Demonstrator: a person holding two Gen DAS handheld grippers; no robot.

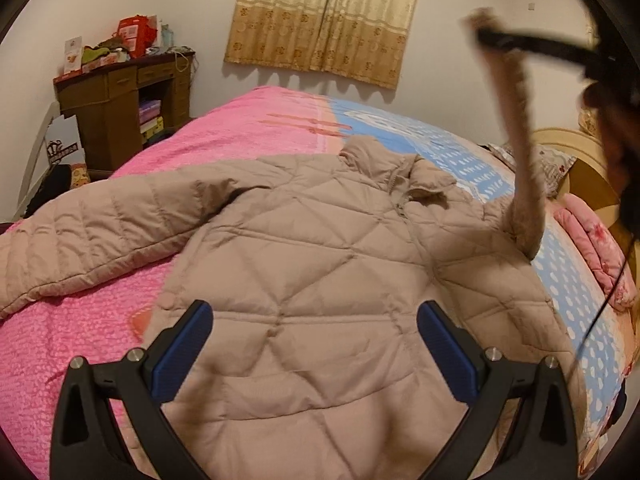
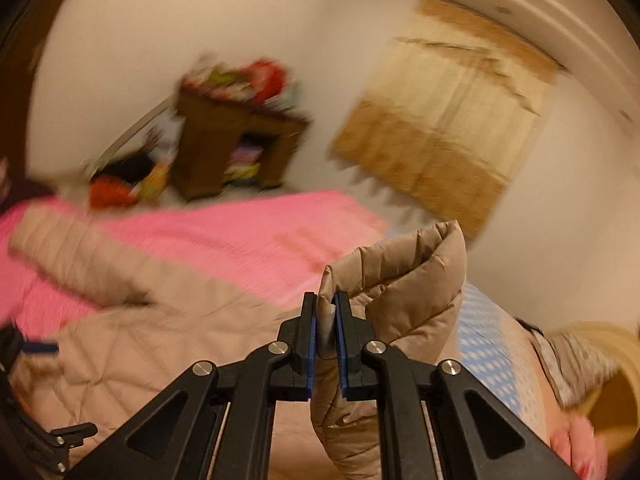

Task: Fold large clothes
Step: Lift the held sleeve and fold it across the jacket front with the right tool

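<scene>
A beige quilted jacket (image 1: 312,248) lies spread on the bed, collar toward the far side, its left sleeve (image 1: 80,240) stretched out over the pink cover. My left gripper (image 1: 315,312) hovers open over the jacket's lower body, blue pads wide apart with nothing between them. My right gripper (image 2: 326,300) is shut on the cuff of the other sleeve (image 2: 404,276). In the left wrist view that sleeve (image 1: 524,152) hangs stretched up from the jacket's right shoulder to the right gripper (image 1: 486,36), high at the upper right. The right wrist view is motion-blurred.
The bed has a pink cover (image 1: 240,128) and a blue dotted part (image 1: 472,160). A pink folded blanket (image 1: 592,248) and a pillow (image 1: 556,164) lie by the headboard (image 1: 580,168) at right. A cluttered wooden desk (image 1: 120,108) stands at the back left, beside the curtain (image 1: 324,16).
</scene>
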